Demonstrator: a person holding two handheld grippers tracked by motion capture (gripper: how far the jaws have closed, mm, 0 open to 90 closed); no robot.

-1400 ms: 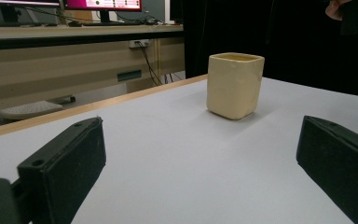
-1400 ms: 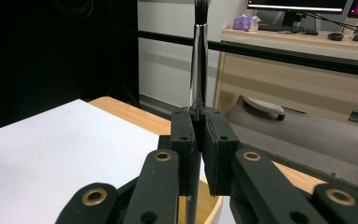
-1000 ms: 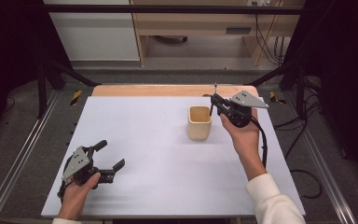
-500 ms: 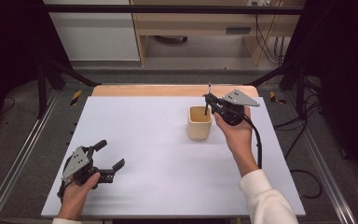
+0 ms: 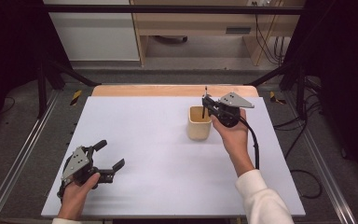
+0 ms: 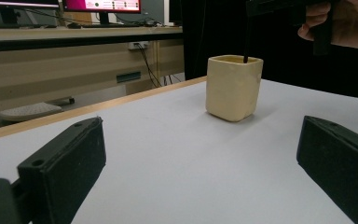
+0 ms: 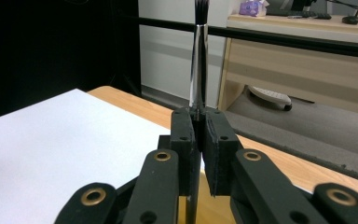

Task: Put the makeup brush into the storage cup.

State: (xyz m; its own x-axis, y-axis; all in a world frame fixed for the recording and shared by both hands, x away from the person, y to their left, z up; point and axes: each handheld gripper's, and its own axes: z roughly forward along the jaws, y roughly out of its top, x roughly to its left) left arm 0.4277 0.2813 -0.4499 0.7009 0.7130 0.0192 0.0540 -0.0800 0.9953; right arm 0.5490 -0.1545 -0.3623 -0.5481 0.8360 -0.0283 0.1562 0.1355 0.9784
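R gripper [image 5: 206, 103] pinches brush [image 5: 204, 99] over cup [image 5: 199, 123]; clear tabletop [image 5: 158, 140] around.

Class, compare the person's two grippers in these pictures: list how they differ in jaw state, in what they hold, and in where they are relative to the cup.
The left gripper has its jaws wide apart with nothing between them; the right gripper is shut on a thin brush. The left gripper sits low near the table's front left corner, far from the cup; the right gripper is above the cup's rim, the brush's lower end dipping inside. Both are black, hand-held and carry a grey plate.
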